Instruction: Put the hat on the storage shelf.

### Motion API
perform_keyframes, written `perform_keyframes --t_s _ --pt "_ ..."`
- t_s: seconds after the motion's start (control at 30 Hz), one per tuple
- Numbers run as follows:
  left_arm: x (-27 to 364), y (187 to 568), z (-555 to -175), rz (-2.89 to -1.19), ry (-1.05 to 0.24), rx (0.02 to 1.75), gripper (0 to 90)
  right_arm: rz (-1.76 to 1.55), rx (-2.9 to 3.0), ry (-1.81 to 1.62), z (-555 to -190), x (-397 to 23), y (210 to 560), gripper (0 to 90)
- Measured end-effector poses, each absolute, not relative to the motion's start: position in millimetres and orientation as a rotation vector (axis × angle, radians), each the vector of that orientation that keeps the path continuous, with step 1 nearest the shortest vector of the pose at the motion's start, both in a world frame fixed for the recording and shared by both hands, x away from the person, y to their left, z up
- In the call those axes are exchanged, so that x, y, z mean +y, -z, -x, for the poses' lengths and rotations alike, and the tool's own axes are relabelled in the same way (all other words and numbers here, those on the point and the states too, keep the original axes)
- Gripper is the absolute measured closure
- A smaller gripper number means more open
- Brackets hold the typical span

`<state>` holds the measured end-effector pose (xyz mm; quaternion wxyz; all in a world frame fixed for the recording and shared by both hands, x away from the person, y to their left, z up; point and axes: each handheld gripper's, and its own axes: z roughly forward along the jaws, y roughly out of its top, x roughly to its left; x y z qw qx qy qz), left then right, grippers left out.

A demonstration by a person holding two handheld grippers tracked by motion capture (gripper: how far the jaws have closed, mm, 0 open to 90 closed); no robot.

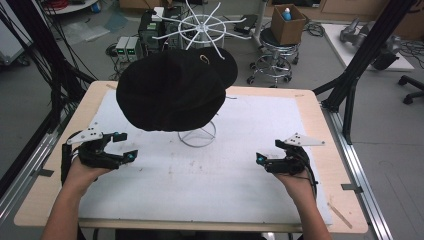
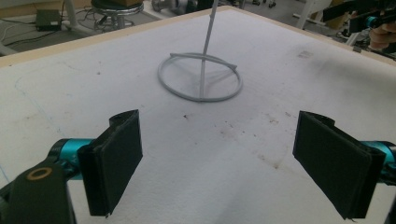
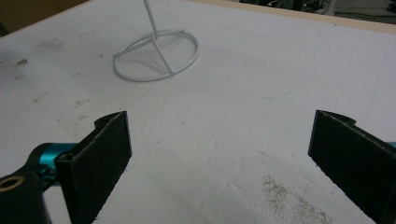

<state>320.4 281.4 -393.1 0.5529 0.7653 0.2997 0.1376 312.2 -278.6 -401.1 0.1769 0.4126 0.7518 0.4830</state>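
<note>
Grippers [image 1: 125, 147] [image 1: 267, 151] agape — beret [image 1: 170, 90] untouched.

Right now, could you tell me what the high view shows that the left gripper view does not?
High view alone: the black hat sitting on top of the stand, and the left gripper, open over the mat. Left gripper view alone: brown stains on the mat in front of its spread jaws. Both: the stand's ring base, the white mat, and the right gripper.

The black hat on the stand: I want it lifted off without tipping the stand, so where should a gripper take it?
Probably the black hat at its near lower rim, from the person's side: that edge overhangs the white stand freely, facing the open left gripper.
</note>
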Motion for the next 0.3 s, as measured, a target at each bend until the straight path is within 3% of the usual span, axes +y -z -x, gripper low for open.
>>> perform_keyframes --t_s 0.3 --pt "280.7 393.8 -320.7 -1.816 -0.331 0.715 15.9 -1.171 2.127 -1.370 -312.8 -278.5 401.3 5.1"
